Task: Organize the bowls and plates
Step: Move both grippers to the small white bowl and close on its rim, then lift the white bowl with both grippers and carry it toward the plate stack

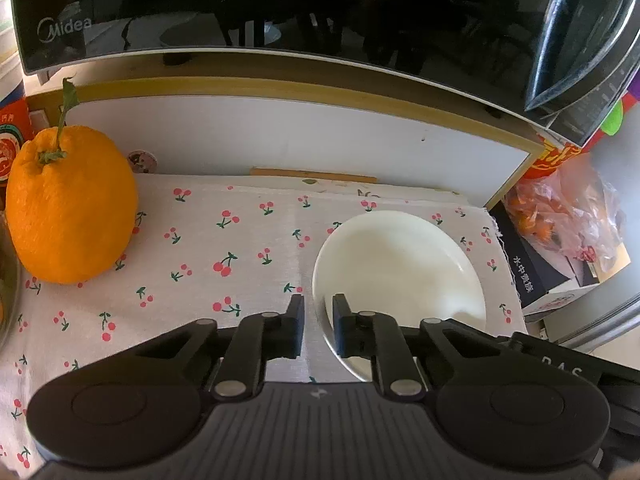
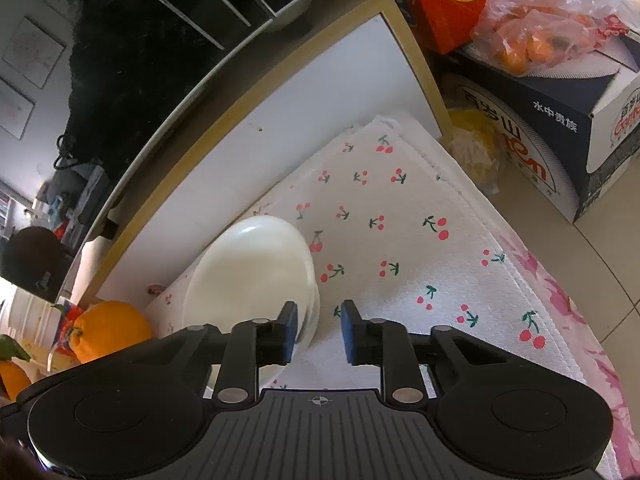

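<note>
A white bowl (image 1: 400,264) sits on a cherry-print cloth (image 1: 224,240) in front of a white panel. In the left wrist view my left gripper (image 1: 319,320) is shut on the bowl's near left rim, one finger inside the bowl and one outside. The right wrist view shows the same bowl (image 2: 252,276) at left of centre. There my right gripper (image 2: 319,326) straddles the near right rim with narrow jaws, its left finger inside the bowl and its right finger over the cloth (image 2: 400,240). The bowl's near edge is hidden behind both gripper bodies.
A large orange (image 1: 72,208) with a stem stands on the cloth to the bowl's left. A black Midea microwave (image 1: 240,8) hangs over the back. To the right are a dark carton (image 2: 560,120), a red box and a plastic bag of oranges (image 2: 540,32).
</note>
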Motion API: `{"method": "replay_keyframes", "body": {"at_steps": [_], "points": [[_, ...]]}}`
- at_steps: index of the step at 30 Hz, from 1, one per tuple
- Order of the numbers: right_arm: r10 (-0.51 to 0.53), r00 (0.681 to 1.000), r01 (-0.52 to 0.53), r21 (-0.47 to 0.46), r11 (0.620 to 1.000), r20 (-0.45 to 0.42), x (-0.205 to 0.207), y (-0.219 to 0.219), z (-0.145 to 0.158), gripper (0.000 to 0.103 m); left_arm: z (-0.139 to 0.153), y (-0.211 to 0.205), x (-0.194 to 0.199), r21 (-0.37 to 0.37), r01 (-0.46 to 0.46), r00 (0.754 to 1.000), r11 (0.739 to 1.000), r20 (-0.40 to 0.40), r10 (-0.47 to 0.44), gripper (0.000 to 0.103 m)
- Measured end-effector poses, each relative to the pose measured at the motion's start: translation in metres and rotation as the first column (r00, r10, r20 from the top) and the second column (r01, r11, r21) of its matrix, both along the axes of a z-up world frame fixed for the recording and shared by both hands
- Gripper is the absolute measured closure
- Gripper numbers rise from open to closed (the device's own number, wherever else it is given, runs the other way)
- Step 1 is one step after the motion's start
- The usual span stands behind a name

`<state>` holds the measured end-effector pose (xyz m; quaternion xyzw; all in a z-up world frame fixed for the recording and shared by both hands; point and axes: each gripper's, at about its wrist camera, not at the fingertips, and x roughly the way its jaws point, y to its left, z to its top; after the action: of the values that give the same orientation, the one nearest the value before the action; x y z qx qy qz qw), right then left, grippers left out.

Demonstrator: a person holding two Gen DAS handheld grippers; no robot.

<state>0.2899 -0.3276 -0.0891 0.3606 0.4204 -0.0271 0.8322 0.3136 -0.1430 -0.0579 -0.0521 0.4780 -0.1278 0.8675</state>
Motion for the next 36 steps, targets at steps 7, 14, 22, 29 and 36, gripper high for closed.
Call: {"method": "replay_keyframes", "body": {"at_steps": [7, 14, 22, 29, 36], "points": [[0.019, 1.000, -0.019, 0.001, 1.000, 0.008, 0.000, 0.003, 0.002, 0.093, 0.004, -0.002, -0.004, 0.001, 0.013, 1.000, 1.000, 0.017, -0.013, 0.095], [0.033, 0.999, -0.032, -0.032, 0.999, 0.021, -0.004, 0.008, 0.012, 0.092, 0.011, -0.002, -0.009, 0.020, 0.025, 0.999, 0.999, 0.047, -0.026, 0.094], [0.057, 0.997, -0.053, -0.063, 0.997, 0.052, -0.009, 0.017, 0.030, 0.091, 0.027, -0.003, -0.018, 0.079, 0.043, 0.993, 0.996, 0.109, -0.052, 0.094], [0.065, 0.995, -0.061, -0.056, 0.997, 0.074, -0.020, 0.023, 0.047, 0.091, 0.043, 0.004, -0.028, 0.081, 0.046, 0.991, 0.996, 0.121, -0.055, 0.094], [0.085, 0.993, -0.079, -0.079, 0.994, 0.084, -0.034, 0.031, 0.070, 0.090, 0.062, 0.012, -0.044, 0.076, 0.041, 0.988, 0.996, 0.144, -0.052, 0.094]]}}
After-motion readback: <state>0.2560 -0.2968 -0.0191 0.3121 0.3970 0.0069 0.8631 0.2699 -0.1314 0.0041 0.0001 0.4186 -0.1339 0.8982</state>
